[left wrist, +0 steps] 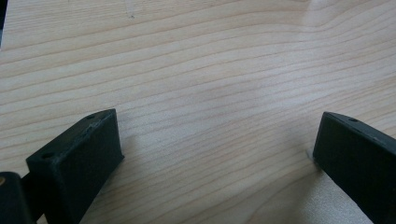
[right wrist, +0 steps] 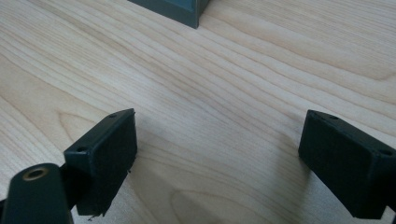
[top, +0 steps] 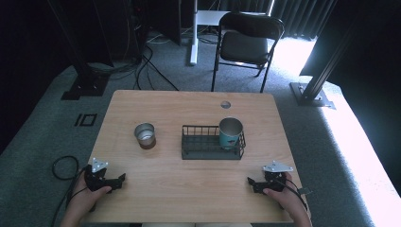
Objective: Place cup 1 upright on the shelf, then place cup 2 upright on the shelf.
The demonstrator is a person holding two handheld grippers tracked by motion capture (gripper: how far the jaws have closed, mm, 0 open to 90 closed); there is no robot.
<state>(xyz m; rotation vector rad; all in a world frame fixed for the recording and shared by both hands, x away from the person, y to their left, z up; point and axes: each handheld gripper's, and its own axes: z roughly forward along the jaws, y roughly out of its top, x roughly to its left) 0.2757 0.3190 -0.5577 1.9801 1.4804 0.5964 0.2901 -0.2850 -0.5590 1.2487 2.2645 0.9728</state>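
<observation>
A teal cup (top: 230, 134) stands upright in the right end of a black wire basket (top: 201, 150) at the middle of the wooden table (top: 189, 189). A metal cup with a brown base (top: 145, 135) stands on the table to the basket's left. My left gripper (top: 120, 181) rests near the front left edge, open, jaws wide over bare wood (left wrist: 215, 135). Held by a hand near the front right edge, my right gripper (top: 250, 183) is open too, nothing between its jaws (right wrist: 217, 140). A grey corner of the basket (right wrist: 182, 11) shows at the top of the right gripper view.
A round cable hole (top: 225, 104) sits near the table's far edge. Beyond the table stand a black folding chair (top: 243, 42), a white desk leg (top: 193, 33), black frame posts and cables on grey carpet.
</observation>
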